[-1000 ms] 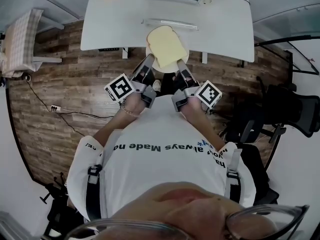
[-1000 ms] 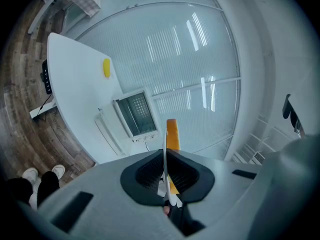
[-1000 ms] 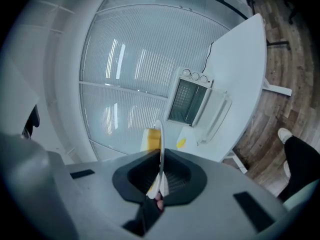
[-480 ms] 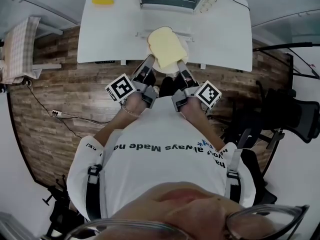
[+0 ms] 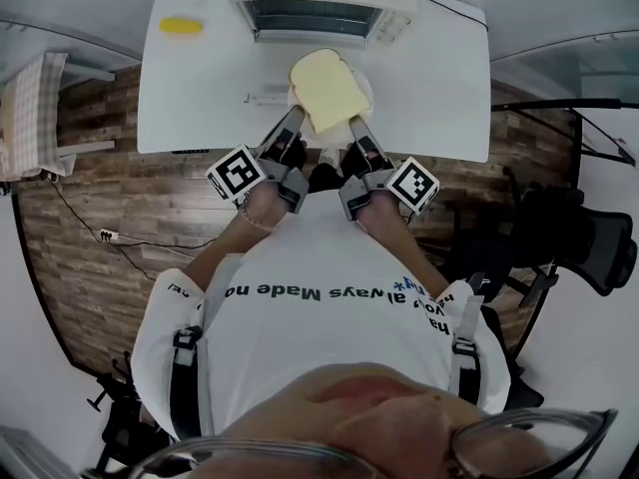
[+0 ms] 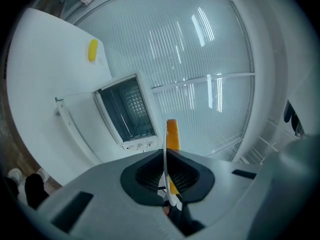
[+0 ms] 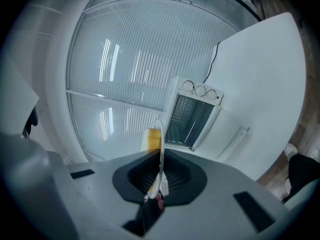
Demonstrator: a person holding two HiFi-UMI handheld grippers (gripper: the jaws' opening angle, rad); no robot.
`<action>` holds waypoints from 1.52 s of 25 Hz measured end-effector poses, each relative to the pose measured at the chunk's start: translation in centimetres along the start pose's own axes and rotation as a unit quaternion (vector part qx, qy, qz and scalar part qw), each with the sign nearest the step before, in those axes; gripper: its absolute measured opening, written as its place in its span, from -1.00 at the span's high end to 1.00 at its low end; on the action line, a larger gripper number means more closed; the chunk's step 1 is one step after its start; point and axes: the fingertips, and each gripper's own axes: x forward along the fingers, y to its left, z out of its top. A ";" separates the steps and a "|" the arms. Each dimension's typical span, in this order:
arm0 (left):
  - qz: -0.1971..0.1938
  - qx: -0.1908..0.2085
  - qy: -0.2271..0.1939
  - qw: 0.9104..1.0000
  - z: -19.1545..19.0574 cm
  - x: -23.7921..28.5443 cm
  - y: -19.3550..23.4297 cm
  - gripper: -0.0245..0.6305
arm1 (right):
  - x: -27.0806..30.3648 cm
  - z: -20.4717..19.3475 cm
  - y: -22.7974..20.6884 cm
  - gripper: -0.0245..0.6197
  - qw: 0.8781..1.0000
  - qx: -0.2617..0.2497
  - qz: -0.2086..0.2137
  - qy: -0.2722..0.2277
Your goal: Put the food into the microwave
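Observation:
A slice of bread (image 5: pixel 325 90) lies on a white plate (image 5: pixel 363 89), held level above the white table (image 5: pixel 200 88). My left gripper (image 5: pixel 296 120) is shut on the plate's near left rim and my right gripper (image 5: pixel 355 124) on its near right rim. The microwave (image 5: pixel 318 10) stands at the table's far edge, its door (image 5: pixel 268 96) folded down and its dark cavity showing. In the left gripper view the plate (image 6: pixel 164 166) runs edge-on between the jaws of that gripper (image 6: pixel 165 178), with the bread (image 6: pixel 172 134) above. The right gripper view shows the same plate (image 7: pixel 161 151) and bread (image 7: pixel 151 139) in its gripper (image 7: pixel 160 176).
A small yellow object (image 5: pixel 181 26) lies on the table's far left corner. A chair with a checked cushion (image 5: pixel 28 103) stands to the left and a black office chair (image 5: pixel 584 238) to the right. The floor is wood, with a cable (image 5: pixel 120 236) across it.
Both grippers have carried the plate and bread forward, from the table's near edge to above the lowered door. The microwave now shows closer and larger.

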 end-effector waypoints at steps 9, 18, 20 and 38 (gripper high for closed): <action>0.005 -0.011 -0.008 1.000 0.5 6.1 -0.5 0.87 | 2.5 5.9 -0.8 0.85 1.000 -0.001 -0.006 0.013; 0.011 -0.022 -0.017 1.000 2.4 9.0 0.3 0.87 | 5.7 8.0 -1.0 0.85 1.000 0.002 -0.002 0.027; 0.013 -0.020 -0.016 1.000 3.1 9.5 0.5 0.87 | 6.5 8.1 -1.0 0.85 1.000 0.002 -0.006 0.027; 0.026 -0.020 0.015 0.999 6.9 10.5 3.3 0.87 | 10.6 6.8 -1.9 0.86 0.999 0.014 -0.034 0.011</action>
